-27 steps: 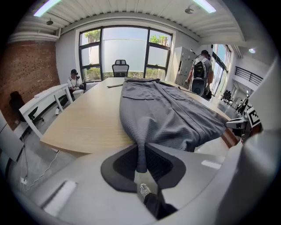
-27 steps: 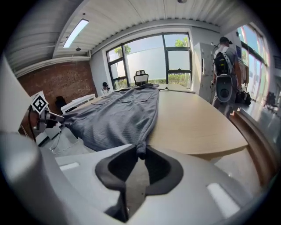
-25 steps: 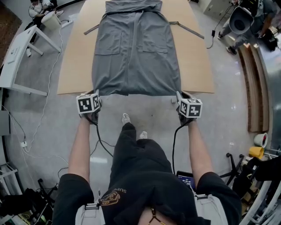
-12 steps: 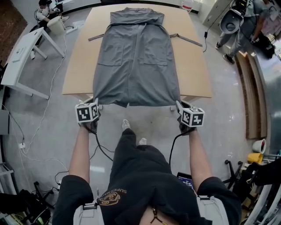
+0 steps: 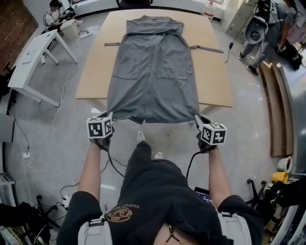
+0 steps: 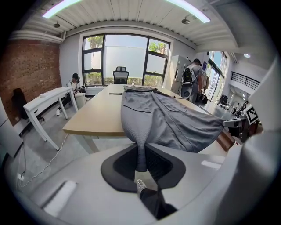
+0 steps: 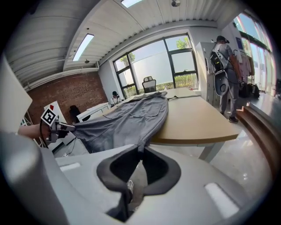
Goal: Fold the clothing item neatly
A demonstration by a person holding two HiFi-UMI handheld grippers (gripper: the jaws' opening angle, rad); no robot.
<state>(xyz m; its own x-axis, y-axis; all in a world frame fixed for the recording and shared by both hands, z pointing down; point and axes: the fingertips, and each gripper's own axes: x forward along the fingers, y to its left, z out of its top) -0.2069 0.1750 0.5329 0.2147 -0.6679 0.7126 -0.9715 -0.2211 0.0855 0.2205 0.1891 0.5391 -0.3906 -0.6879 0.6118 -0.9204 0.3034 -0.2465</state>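
A long grey dress [image 5: 153, 72] with two front pockets and a loose belt lies flat along the tan table [image 5: 93, 72]; its hem hangs past the near edge. My left gripper [image 5: 109, 118] is shut on the hem's left corner, and the cloth [image 6: 141, 151] runs bunched between its jaws. My right gripper [image 5: 197, 119] is shut on the hem's right corner, where the fabric [image 7: 141, 147] narrows into the jaws. Both grippers are off the table's near edge, and the hem is stretched between them. The grey dress [image 6: 162, 118] spreads away over the table toward the windows.
A white desk [image 5: 28, 57] stands to the left with a seated person [image 5: 57, 12] behind it. Another person [image 5: 267, 24] stands at the far right near wooden planks [image 5: 277, 100]. Cables [image 5: 45, 124] trail on the floor. My feet [image 5: 143, 143] are below the hem.
Both grippers have drawn back from the table's near edge with the hem corners, so more of the dress hangs off the table. The whole table shows farther from me.
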